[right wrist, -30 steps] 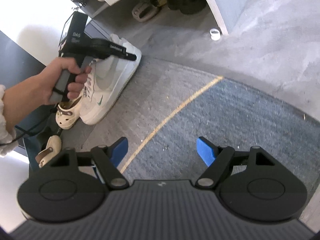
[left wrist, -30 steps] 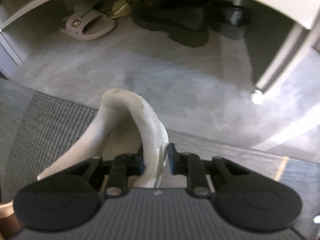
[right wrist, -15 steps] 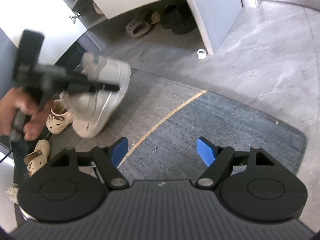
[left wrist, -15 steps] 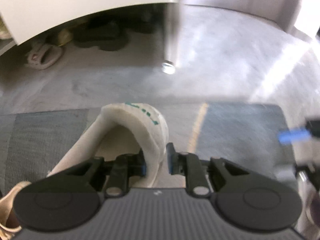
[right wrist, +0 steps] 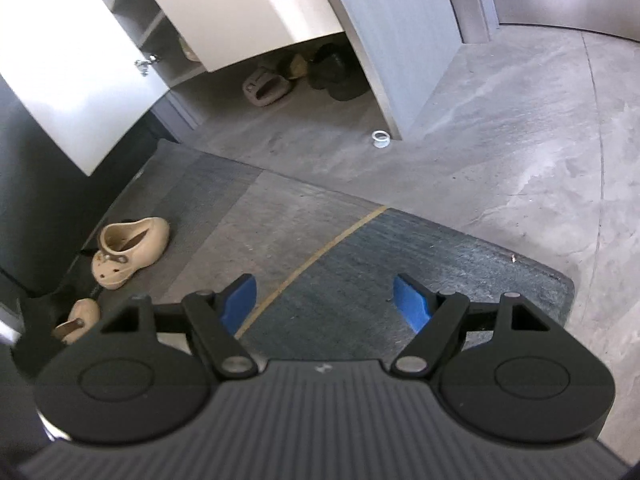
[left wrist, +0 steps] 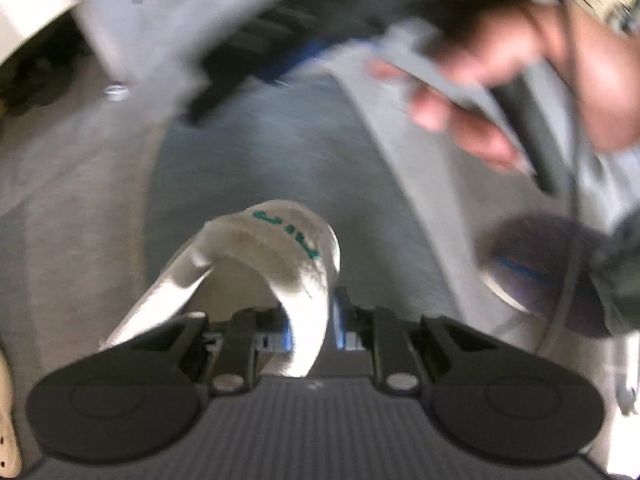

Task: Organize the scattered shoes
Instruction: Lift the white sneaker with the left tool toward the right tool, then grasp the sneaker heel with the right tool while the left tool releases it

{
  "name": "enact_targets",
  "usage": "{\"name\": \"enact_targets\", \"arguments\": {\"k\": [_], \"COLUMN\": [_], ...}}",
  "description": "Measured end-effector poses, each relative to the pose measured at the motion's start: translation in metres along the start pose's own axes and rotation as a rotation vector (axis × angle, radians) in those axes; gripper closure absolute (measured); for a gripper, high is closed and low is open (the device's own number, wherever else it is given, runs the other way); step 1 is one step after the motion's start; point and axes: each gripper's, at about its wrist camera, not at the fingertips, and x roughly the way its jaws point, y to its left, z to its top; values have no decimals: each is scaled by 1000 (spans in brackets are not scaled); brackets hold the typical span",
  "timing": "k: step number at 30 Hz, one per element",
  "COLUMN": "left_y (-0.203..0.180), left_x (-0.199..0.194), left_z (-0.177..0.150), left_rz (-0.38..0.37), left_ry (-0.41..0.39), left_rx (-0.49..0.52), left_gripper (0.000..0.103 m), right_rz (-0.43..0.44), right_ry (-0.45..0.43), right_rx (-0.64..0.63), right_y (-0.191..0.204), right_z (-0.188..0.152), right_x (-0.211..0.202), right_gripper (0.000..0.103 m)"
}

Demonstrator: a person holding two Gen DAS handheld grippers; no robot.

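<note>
My left gripper (left wrist: pixel 313 330) is shut on the heel collar of a white sneaker (left wrist: pixel 276 252) with green lettering, which hangs above the grey mat (left wrist: pixel 256 168); the view is blurred by motion. My right gripper (right wrist: pixel 326 300) stands open and empty above the mat (right wrist: pixel 360 264). A beige clog (right wrist: pixel 128 250) lies on the mat at the left, and a second beige clog (right wrist: pixel 78 316) lies nearer, partly hidden by my gripper. Under the cabinet sit a beige slide (right wrist: pixel 266 88) and dark shoes (right wrist: pixel 334 70).
A white cabinet with an open door (right wrist: pixel 76 80) and shelves stands at the back left. A small white ring (right wrist: pixel 380 139) lies on the concrete floor by the cabinet's side panel. In the left wrist view a person's hand (left wrist: pixel 520 60) holds the other gripper at the upper right.
My left gripper has swung the white sneaker quickly to the right, out of the right wrist view, and rolled. The right gripper has risen a little and tilted up, staying open.
</note>
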Motion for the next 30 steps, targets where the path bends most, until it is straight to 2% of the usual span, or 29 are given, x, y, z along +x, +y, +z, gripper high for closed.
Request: {"name": "enact_targets", "arguments": {"k": [5,8,12,14,15,16,18,21,25,30], "left_y": [-41,-47,-52,-54,-54,-54,-55,-59,-65,-64], "left_x": [24,38,51,51,50,44,32,11,-36,-104], "left_z": [-3,-1,3,2,1,-2,-8,-18,-44,-87], "left_rz": [-9,2,49,55,56,60,67,80,131,172], "left_ry": [48,53,36,30,27,8,-29,-27,-84,-202], "left_rx": [37,49,95,92,84,61,15,-59,-151,-431], "left_gripper": [82,82,77,53,35,26,25,24,20,16], "right_rz": [43,61,78,90,96,105,119,146,202,222], "right_ry": [22,49,87,107,120,136,154,179,281,423], "right_rx": [-35,-41,-71,-100,-125,-176,-257,-326,-463,-708], "right_y": [-3,-9,-16,-18,-18,-17,-14,-9,14,57], "right_z": [-12,-18,-21,-21,-21,-20,-17,-12,-7,-20], "right_x": [-18,-24,-29,-31,-31,-32,-36,-39,-36,-18], "right_gripper": [25,25,25,25,25,25,25,25,25,26]}}
